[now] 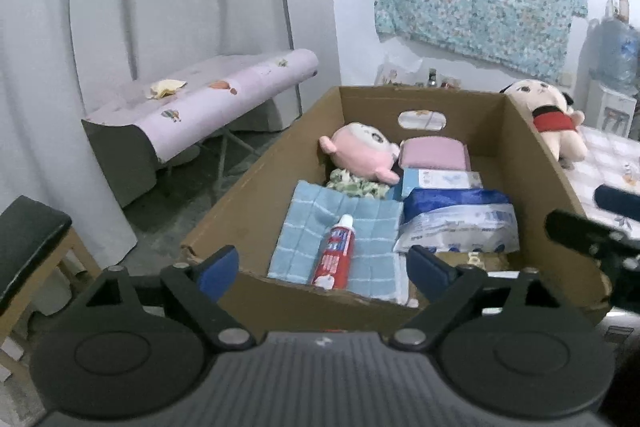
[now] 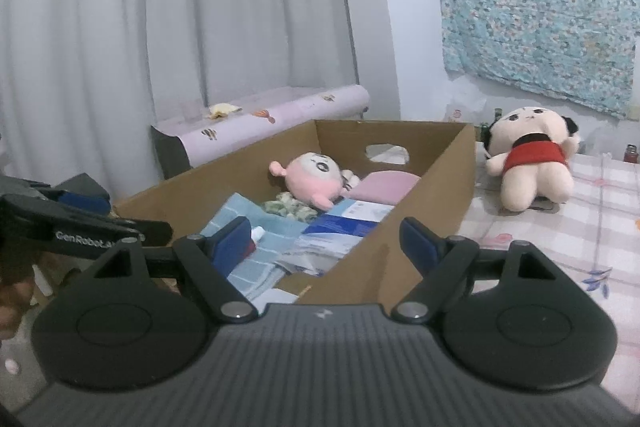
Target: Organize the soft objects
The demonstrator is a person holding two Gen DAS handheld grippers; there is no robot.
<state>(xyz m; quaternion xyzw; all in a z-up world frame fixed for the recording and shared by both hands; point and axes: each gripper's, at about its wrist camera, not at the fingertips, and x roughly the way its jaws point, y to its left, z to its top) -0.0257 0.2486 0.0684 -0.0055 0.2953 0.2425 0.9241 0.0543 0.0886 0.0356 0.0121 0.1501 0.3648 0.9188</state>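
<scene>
Only the left wrist view looks down into the brown cardboard box [image 1: 256,183], showing a red-and-white toothpaste tube [image 1: 335,254] lying whole on a light blue checked towel [image 1: 360,227] beside a blue-and-white plastic pack [image 1: 460,223], with the round pink plush toy [image 1: 360,151] and a pink cushion-like block [image 1: 435,154] at the far end. From the right wrist view the box's near right wall hides most of these, but the cream doll in a red top [image 2: 530,163] stands out clearly on the checked tablecloth [image 2: 580,227], right of the box. Both the left gripper [image 1: 324,265] and the right gripper [image 2: 326,241] stand wide open and hold nothing, and small items beyond the box are too blurred to identify.
</scene>
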